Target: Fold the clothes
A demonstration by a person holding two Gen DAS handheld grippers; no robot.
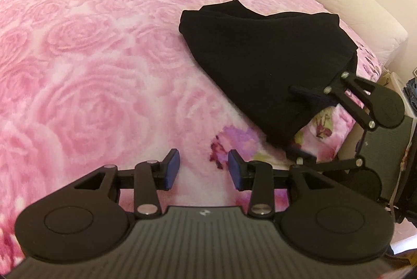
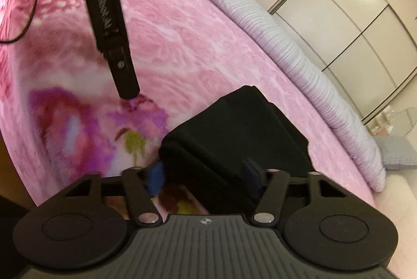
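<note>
Both tools are at the near corner of the bed, where the black garment (image 1: 260, 65) lies already folded into a compact bundle on the pink rose blanket (image 1: 91, 57). My right tool (image 2: 206, 178) reaches in low from the bed's edge with its blue pads spread, one pad to the left of the bundle and the other against its near face, so it is released and not pinching cloth yet. My left tool (image 1: 203, 169) hovers just beside the bundle, released too, with only blanket between its pads. I judge the folding nearly done: next I would close the right tool on the near edge, then fold over or lift the bundle without letting the layers slip.
</note>
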